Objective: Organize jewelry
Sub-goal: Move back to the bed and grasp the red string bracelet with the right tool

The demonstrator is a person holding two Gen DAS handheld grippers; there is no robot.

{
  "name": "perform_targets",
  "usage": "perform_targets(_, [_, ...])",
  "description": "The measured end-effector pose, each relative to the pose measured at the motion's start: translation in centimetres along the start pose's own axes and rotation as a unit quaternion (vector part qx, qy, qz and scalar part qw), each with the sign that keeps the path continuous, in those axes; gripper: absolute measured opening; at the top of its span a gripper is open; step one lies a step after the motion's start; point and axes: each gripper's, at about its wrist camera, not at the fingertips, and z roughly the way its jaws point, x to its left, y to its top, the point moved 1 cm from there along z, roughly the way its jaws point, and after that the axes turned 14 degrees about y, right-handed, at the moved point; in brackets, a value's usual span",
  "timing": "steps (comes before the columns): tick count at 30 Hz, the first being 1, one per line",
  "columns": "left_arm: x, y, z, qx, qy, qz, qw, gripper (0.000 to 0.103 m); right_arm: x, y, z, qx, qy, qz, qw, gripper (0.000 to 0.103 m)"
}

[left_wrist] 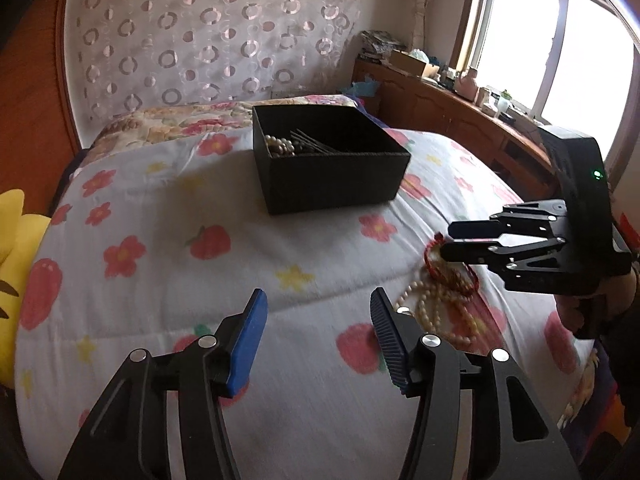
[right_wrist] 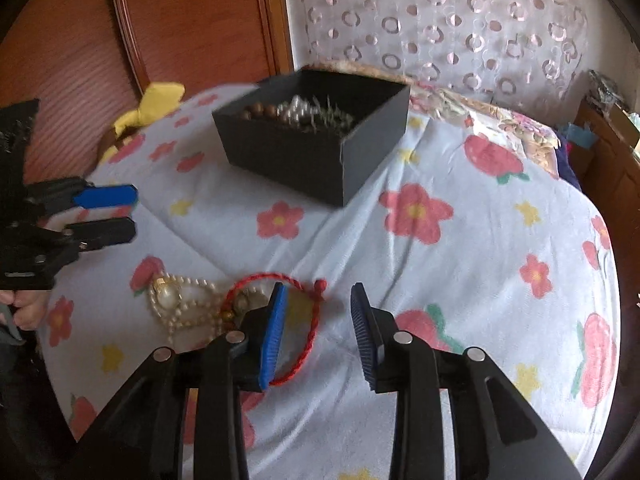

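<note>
A black open box (left_wrist: 332,164) sits on the flowered bedspread; it holds pearl beads, brown beads and thin hairpins, and shows in the right wrist view (right_wrist: 316,140) too. A red cord bracelet (right_wrist: 308,344) and a pearl necklace (right_wrist: 176,308) lie in a heap on the spread, also seen in the left wrist view as red cord (left_wrist: 434,266) and pearls (left_wrist: 428,308). My right gripper (right_wrist: 316,336) is open, low over the red bracelet, its left finger over the loop. My left gripper (left_wrist: 316,340) is open and empty, left of the heap.
The bed's flowered spread (left_wrist: 200,280) fills the middle. A wooden headboard with a lace cover (left_wrist: 200,40) stands behind the box. A yellow plush toy (left_wrist: 12,280) lies at the left edge. A cluttered wooden cabinet (left_wrist: 460,100) runs under the window.
</note>
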Motion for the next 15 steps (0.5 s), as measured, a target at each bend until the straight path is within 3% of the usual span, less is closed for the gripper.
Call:
perform_targets(1, [-0.1, -0.1, 0.0, 0.001, 0.000, 0.002, 1.0000, 0.052, 0.1, 0.1, 0.0, 0.002, -0.007, -0.003, 1.000, 0.030])
perform_targets(3, [-0.4, -0.3, -0.1, 0.001, 0.001, 0.006, 1.0000, 0.052, 0.0, 0.1, -0.1, 0.006, -0.008, -0.004, 1.000, 0.007])
perform_targets(4, [-0.6, -0.5, -0.1, 0.002, 0.001, 0.007, 1.0000, 0.052, 0.1, 0.1, -0.1, 0.008, -0.006, -0.008, 1.000, 0.004])
perform_targets(8, [-1.0, -1.0, -0.2, 0.005, -0.001, 0.009, 0.9999, 0.052, 0.8, -0.3, -0.6, 0.006, -0.014, -0.030, 0.999, 0.003])
perform_targets(15, [-2.3, -1.6, -1.1, 0.004, -0.010, 0.019, 0.9998, 0.052, 1.8, -0.3, -6.9, -0.076, -0.043, -0.036, 0.996, 0.002])
